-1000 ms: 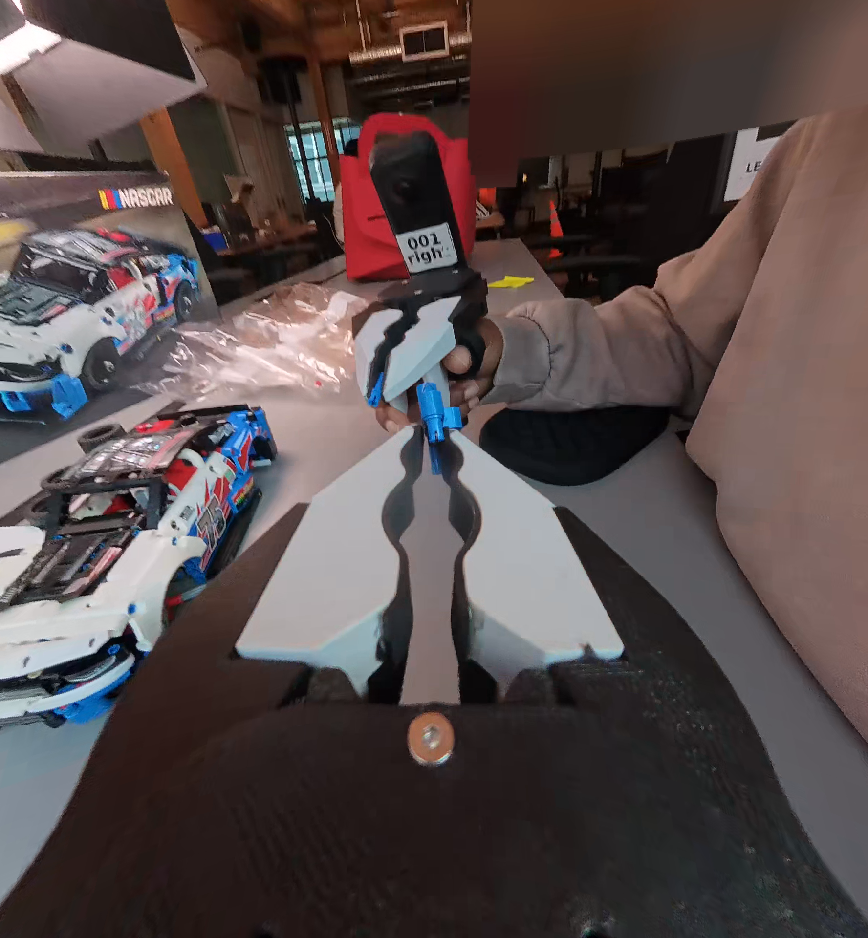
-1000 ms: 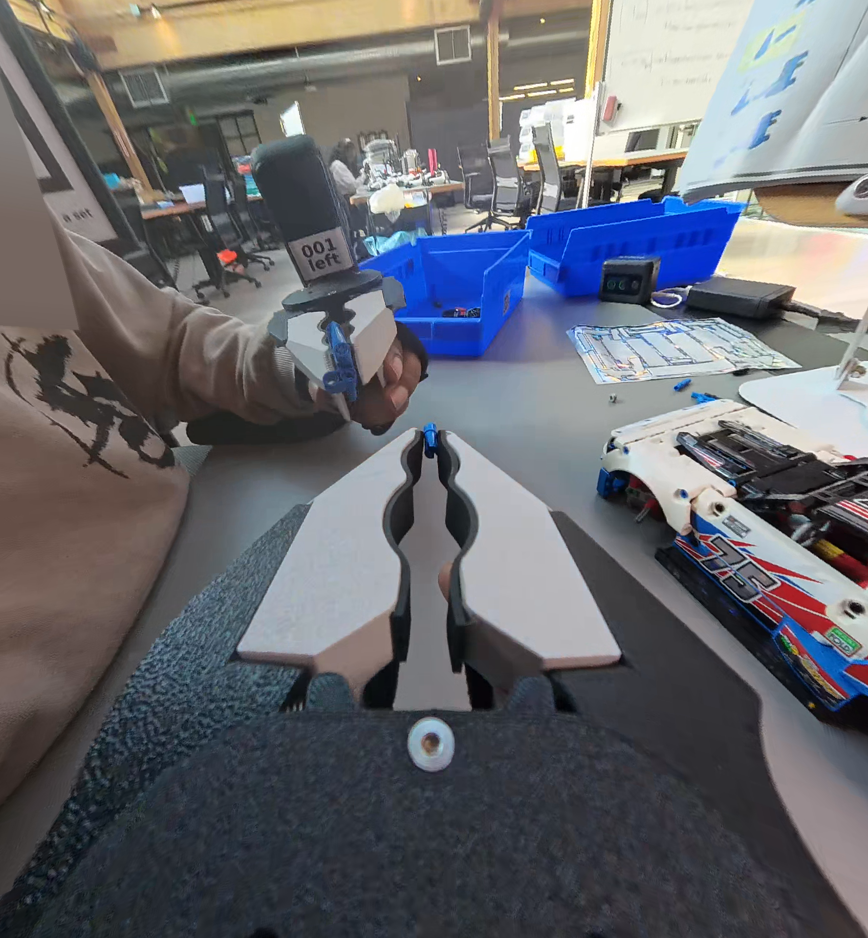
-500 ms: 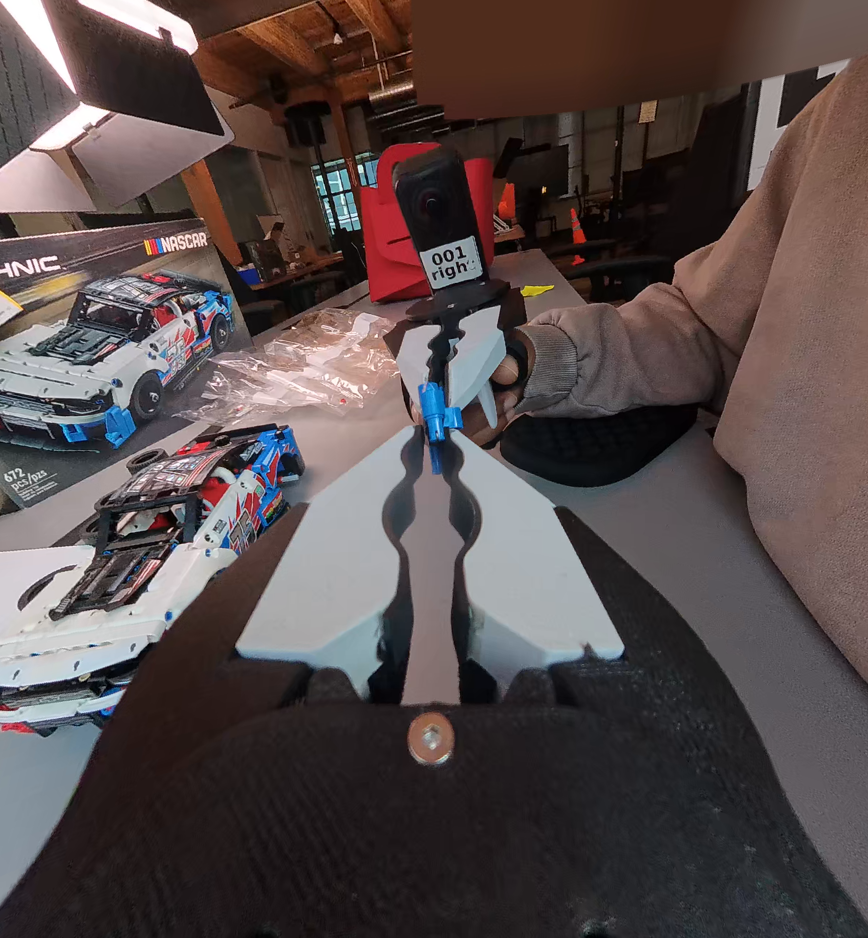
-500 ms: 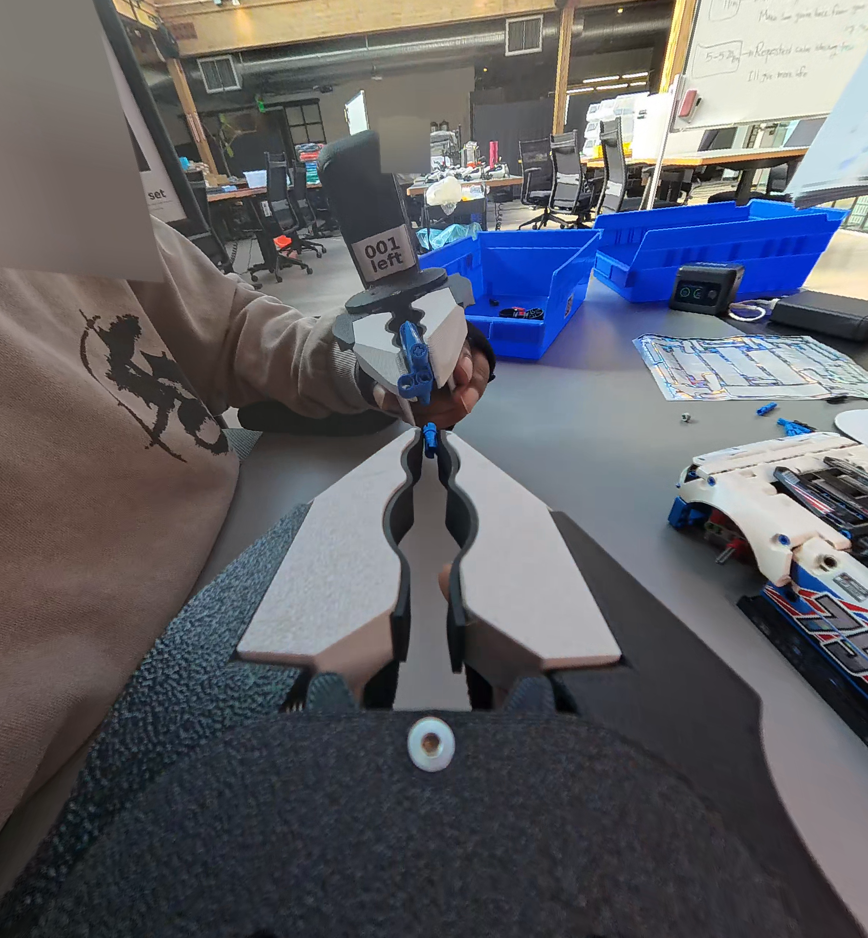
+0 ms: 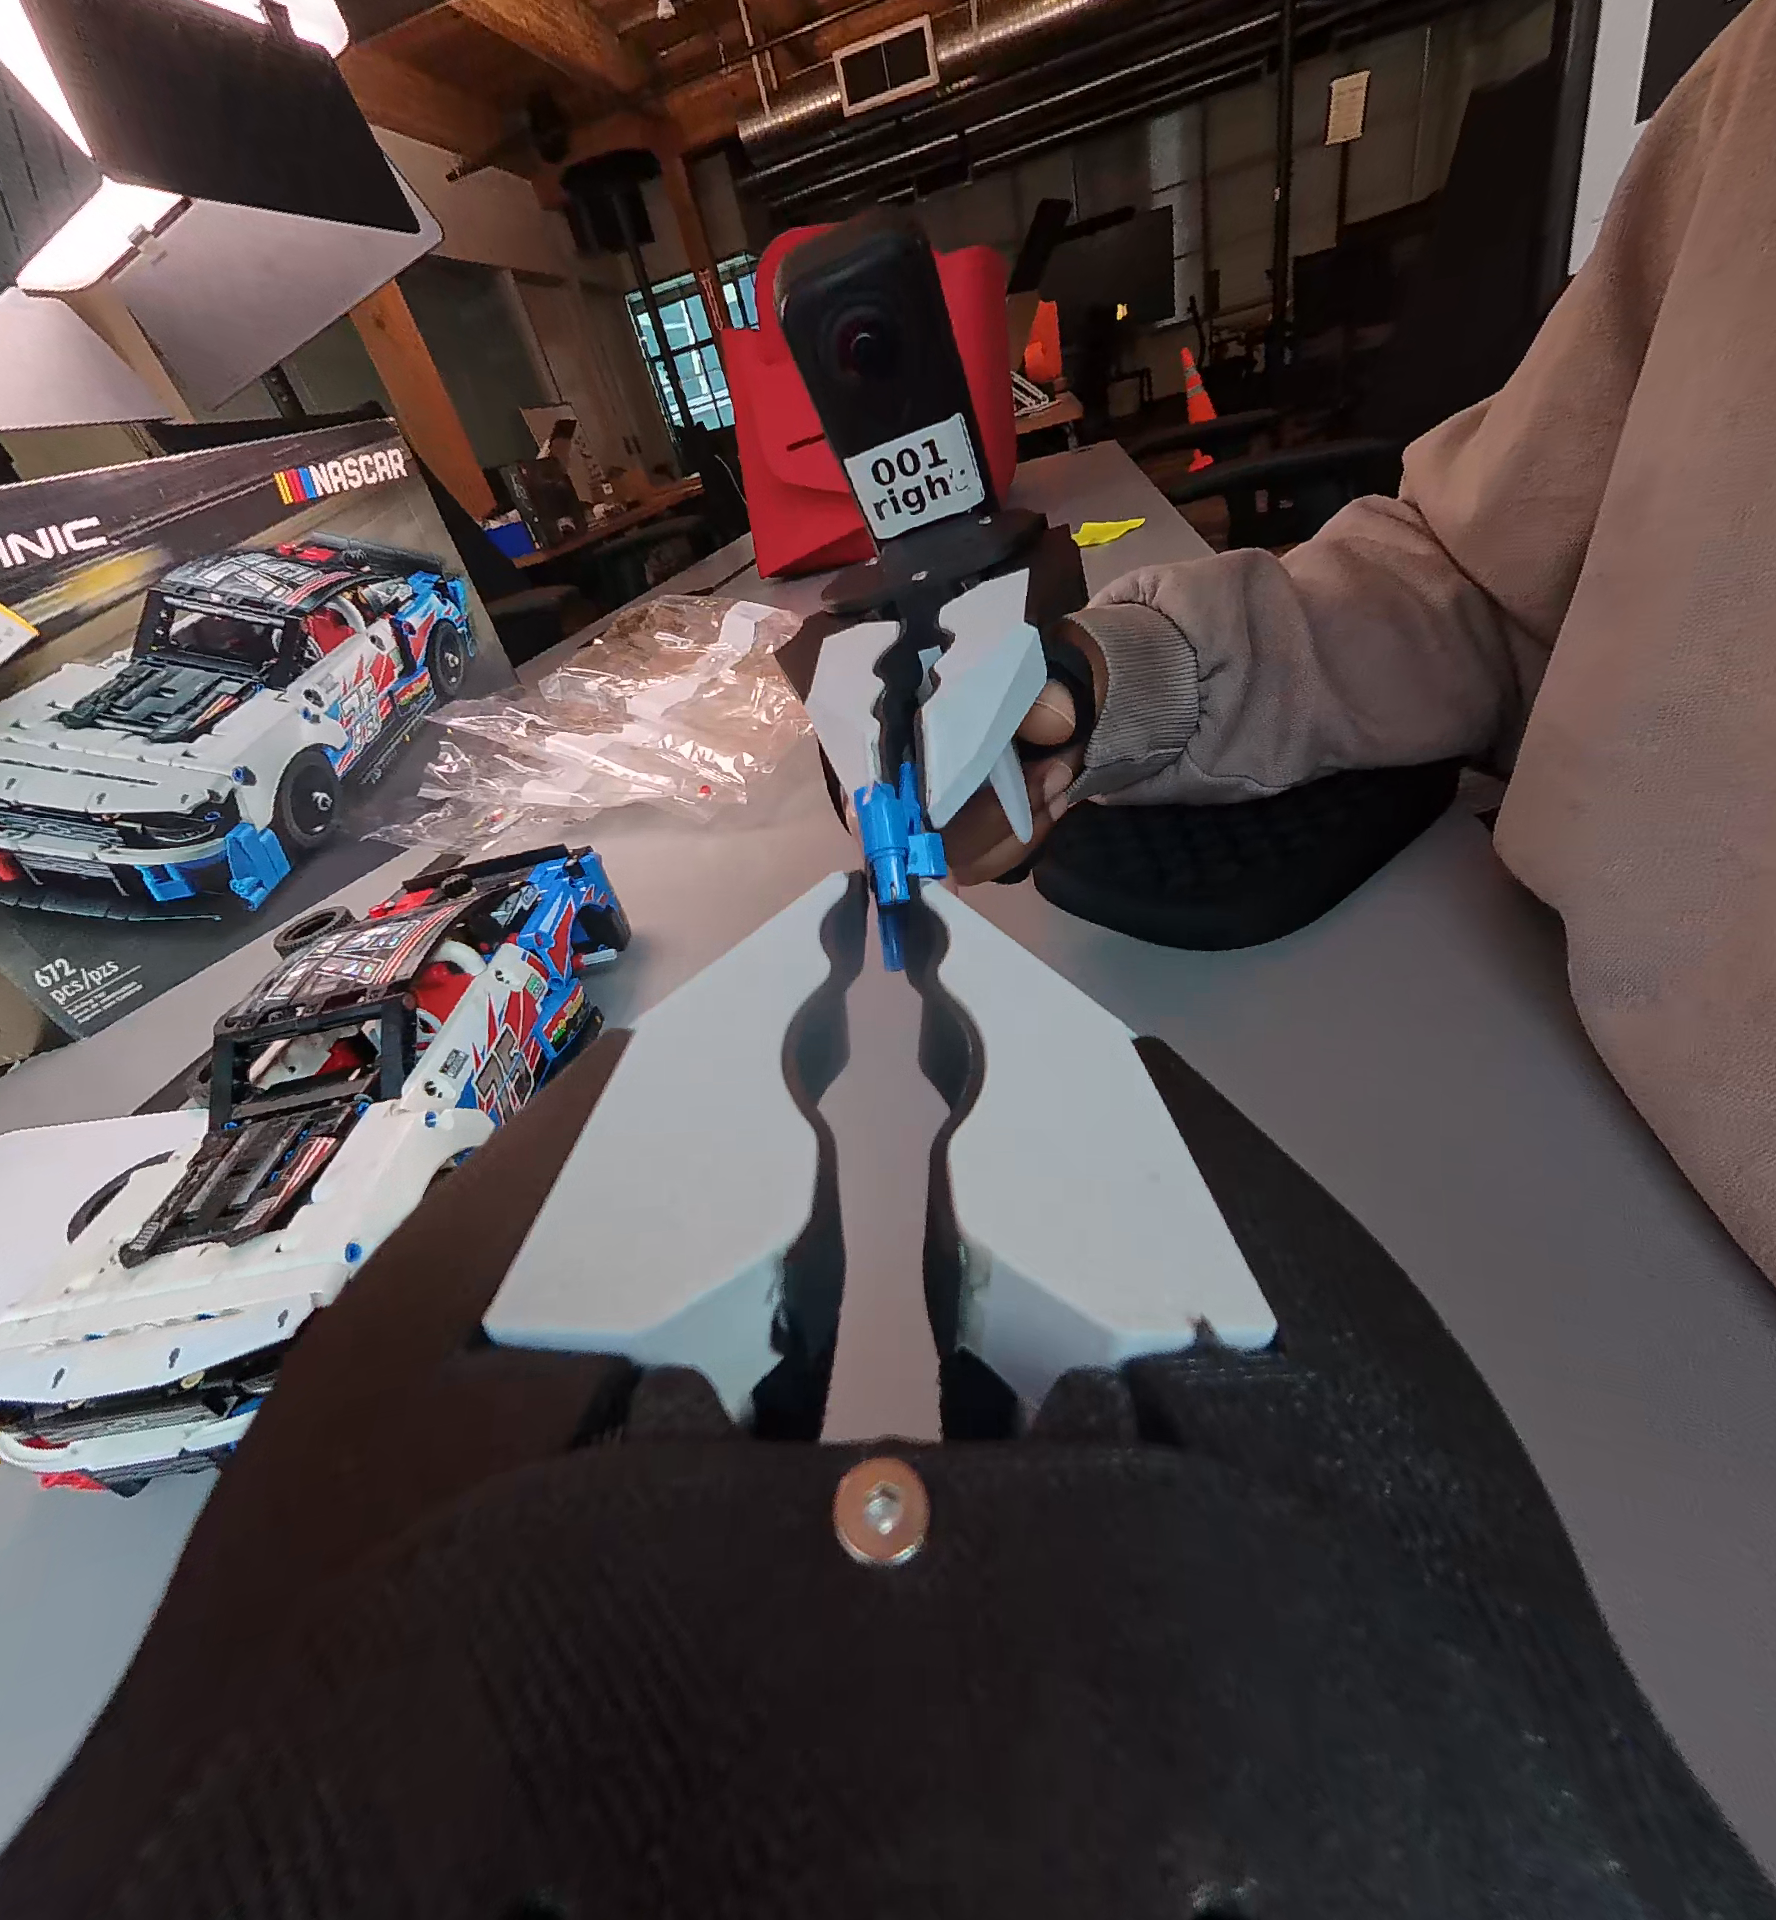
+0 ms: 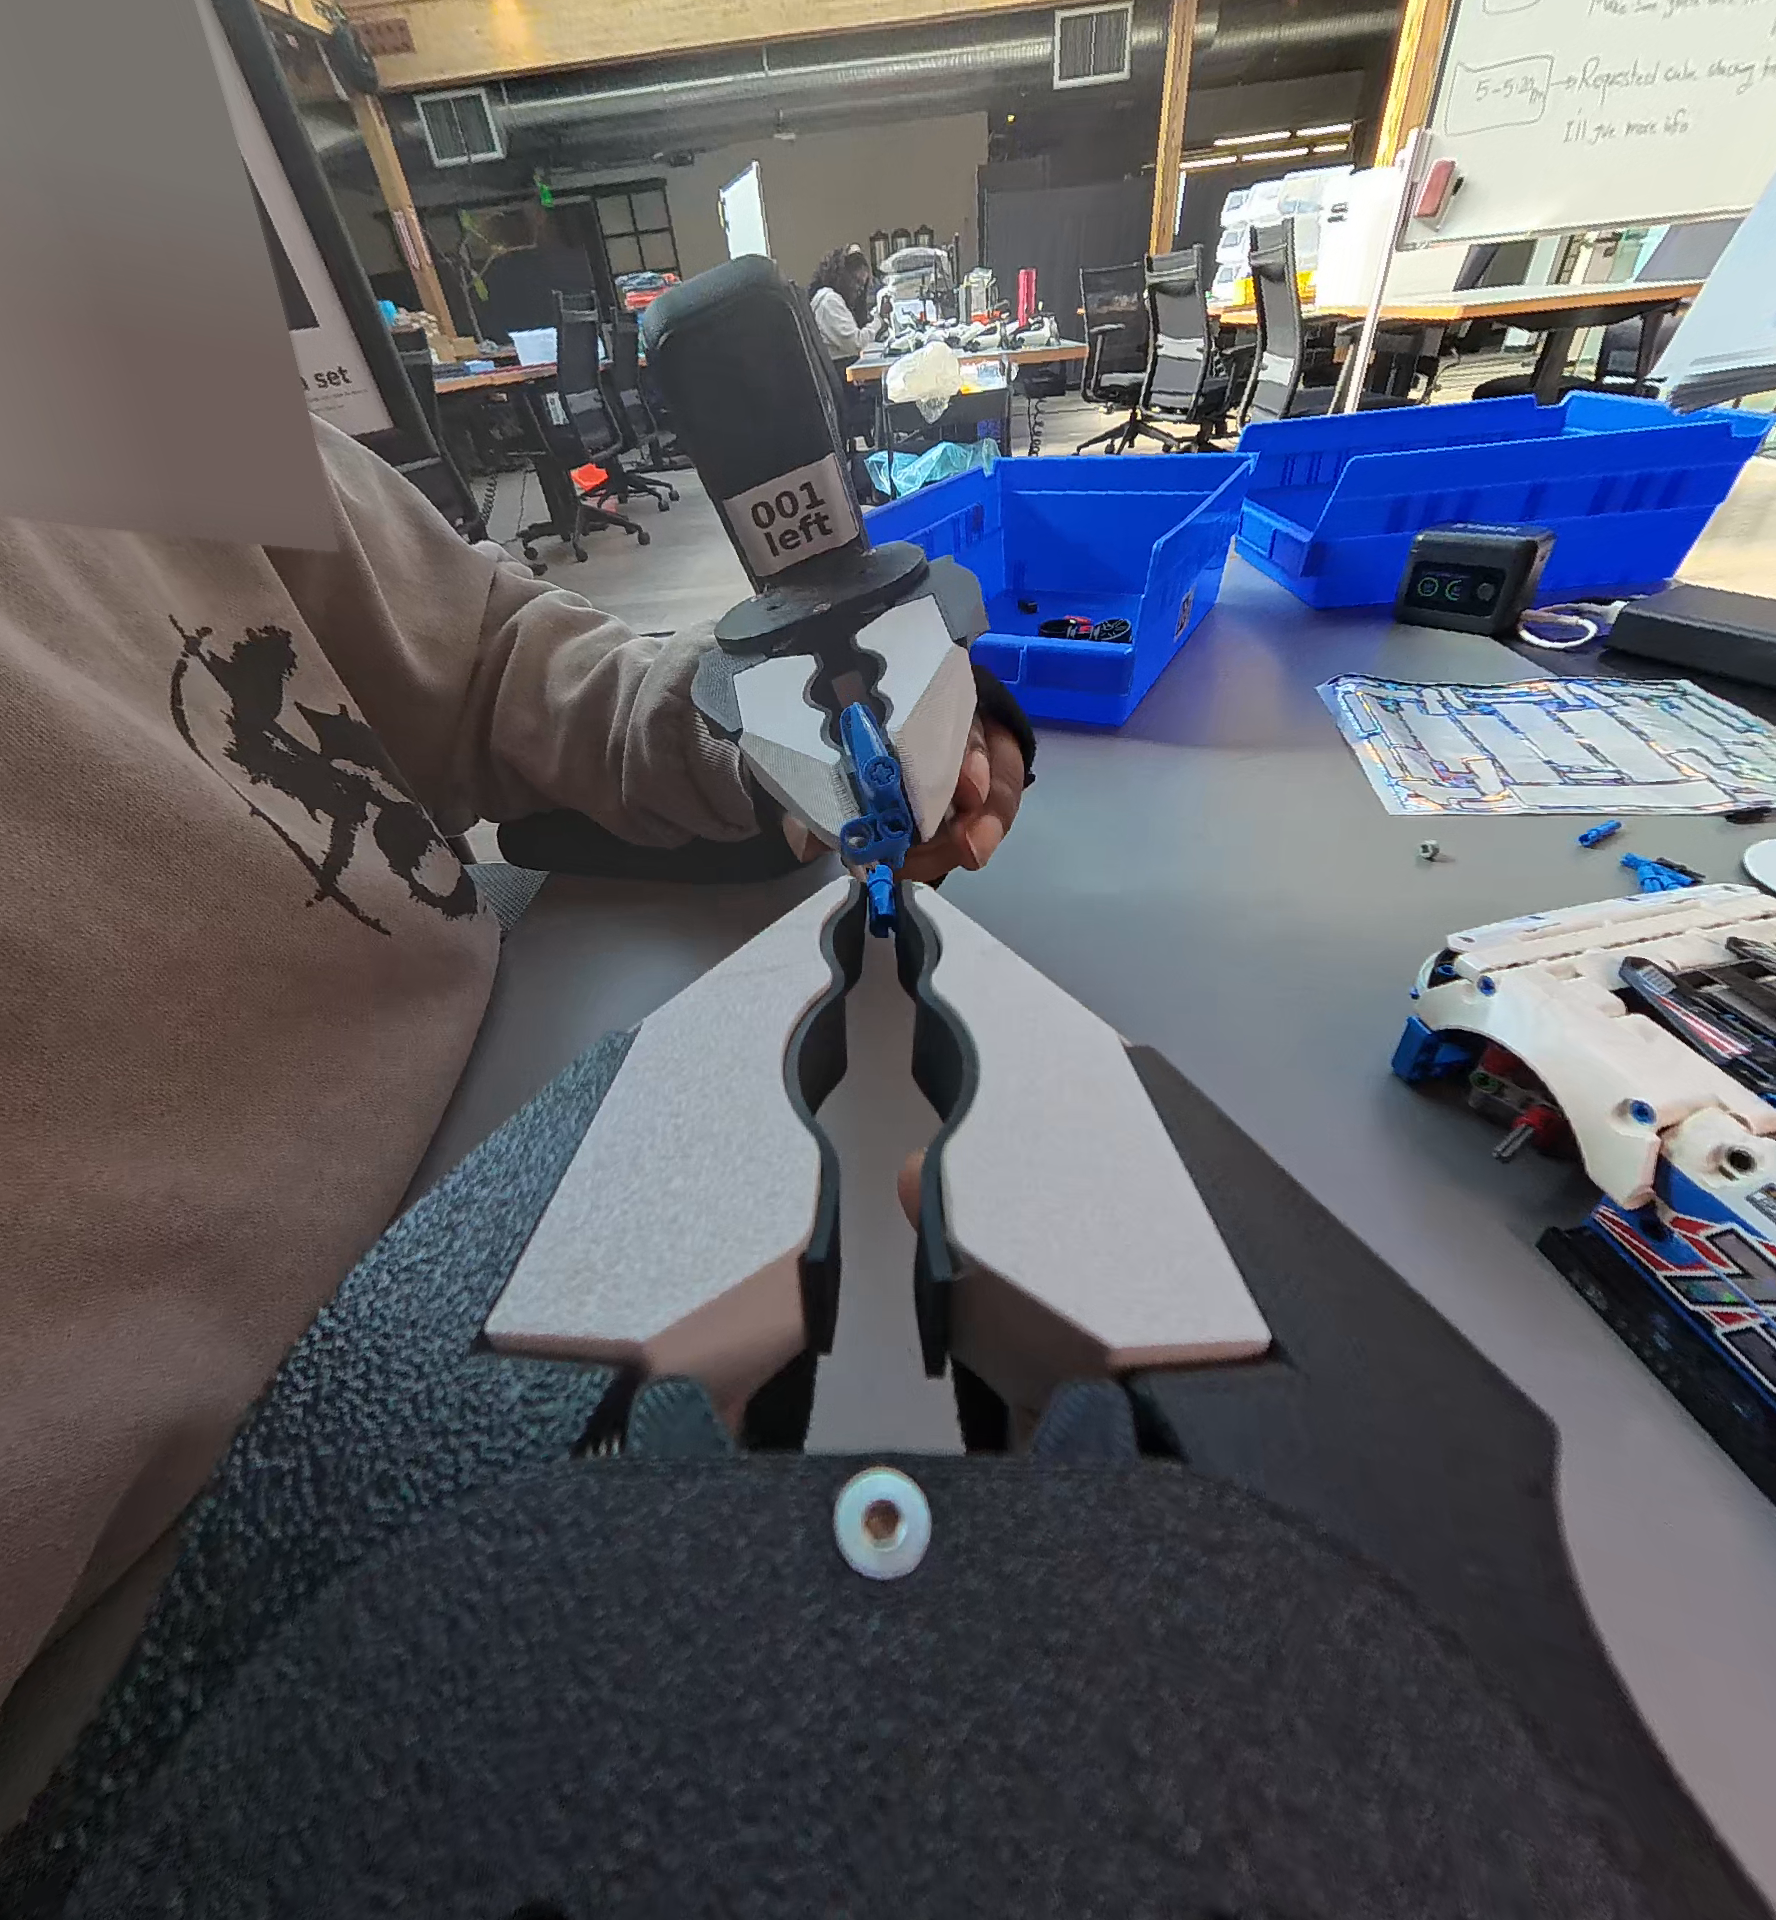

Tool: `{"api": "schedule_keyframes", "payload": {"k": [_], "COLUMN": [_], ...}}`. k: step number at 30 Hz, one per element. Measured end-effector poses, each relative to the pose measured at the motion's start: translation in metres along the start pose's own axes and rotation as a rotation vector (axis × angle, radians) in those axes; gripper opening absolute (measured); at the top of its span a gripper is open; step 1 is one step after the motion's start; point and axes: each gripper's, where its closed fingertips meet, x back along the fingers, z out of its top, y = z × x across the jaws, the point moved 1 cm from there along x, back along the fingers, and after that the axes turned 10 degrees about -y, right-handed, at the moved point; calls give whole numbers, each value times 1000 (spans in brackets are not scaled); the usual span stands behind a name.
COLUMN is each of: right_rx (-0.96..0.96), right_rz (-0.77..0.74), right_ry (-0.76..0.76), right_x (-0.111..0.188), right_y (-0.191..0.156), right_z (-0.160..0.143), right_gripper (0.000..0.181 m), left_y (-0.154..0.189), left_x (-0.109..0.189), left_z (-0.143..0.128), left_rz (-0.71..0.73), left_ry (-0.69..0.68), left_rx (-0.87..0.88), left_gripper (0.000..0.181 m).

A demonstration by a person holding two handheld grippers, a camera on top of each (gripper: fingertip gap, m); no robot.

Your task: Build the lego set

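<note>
Grey table (image 5: 1486, 1143) under lego car (image 5: 344, 1091), box (image 5: 188, 665).

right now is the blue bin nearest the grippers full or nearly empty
Nearly empty. The right wrist view shows the blue bin holding only a few small dark pieces on its floor; the rest of the floor is bare.

Sees only part of the car (image 6: 1642, 1091), cut by the right edge, and only part of the box (image 5: 188, 675), cut by the left edge. Cannot tell the dark bits (image 6: 1081, 629) in the bin (image 6: 1071, 520) or the specks (image 6: 1427, 850) near the sheet (image 6: 1590, 743): too small. Cannot see the rear end of the pin (image 6: 880, 904), buried between closed jaws.
</note>
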Motion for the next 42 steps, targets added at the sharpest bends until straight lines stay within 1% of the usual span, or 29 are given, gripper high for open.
{"api": "schedule_keyframes", "payload": {"k": [14,29,42], "right_rx": [-4,-16,-12], "right_rz": [-9,-14,-23], "right_ry": [-30,-32,-31], "right_x": [-3,-6,-6], "right_y": [2,4,4], "right_z": [-7,-10,-9], "right_gripper": [2,2,2], "left_y": [1,0,-1], "left_x": [-4,1,-2], "left_z": [-8,-2,-8], "left_rz": [-7,-42,-41], "left_ry": [-37,14,-34], "left_rx": [15,75,93], "left_gripper": [5,5,5]}}
